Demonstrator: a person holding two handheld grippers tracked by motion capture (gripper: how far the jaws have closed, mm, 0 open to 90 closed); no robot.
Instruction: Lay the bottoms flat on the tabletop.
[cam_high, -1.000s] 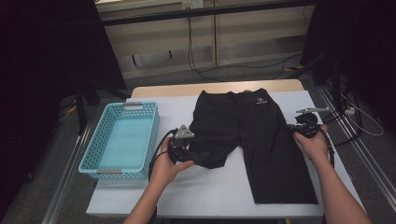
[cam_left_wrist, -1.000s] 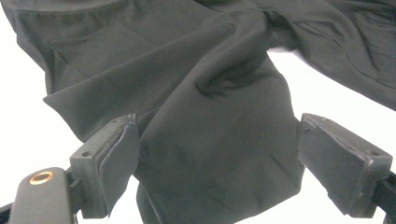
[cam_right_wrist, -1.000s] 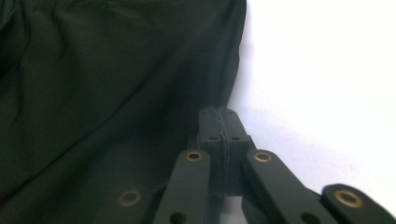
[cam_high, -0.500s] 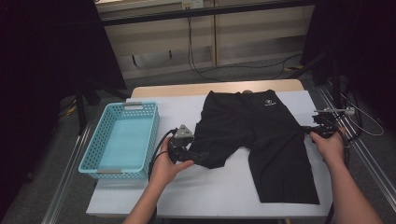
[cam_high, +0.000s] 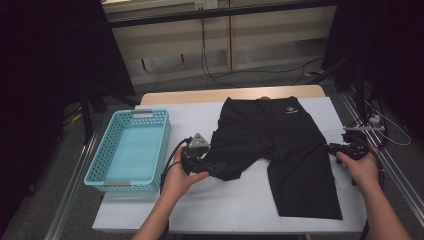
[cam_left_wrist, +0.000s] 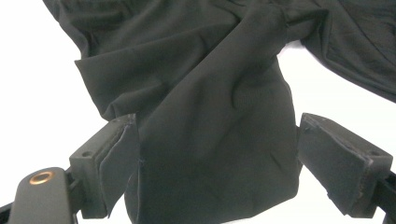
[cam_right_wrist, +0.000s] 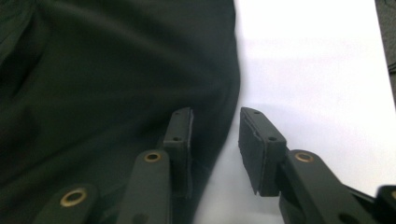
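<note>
right gripper (cam_high: 334, 148) jaws have just been opening at the table's right edge, releasing the black shorts (cam_high: 285, 150)' side seam. left gripper (cam_high: 200, 162), jaws spread wide, is straddling the bunched leg hem. spreading step; next likely calls for flattening that leg.

Basket (cam_high: 131, 150) blocks table (cam_high: 210, 210) left; front strip free.

A white-topped rectangular table (cam_high: 240, 205) carries a pair of black fabric shorts (cam_high: 280, 145), lying between the two claws, and a light-blue perforated plastic basket (cam_high: 131, 150), just outside the left claw (cam_high: 202, 162).
</note>
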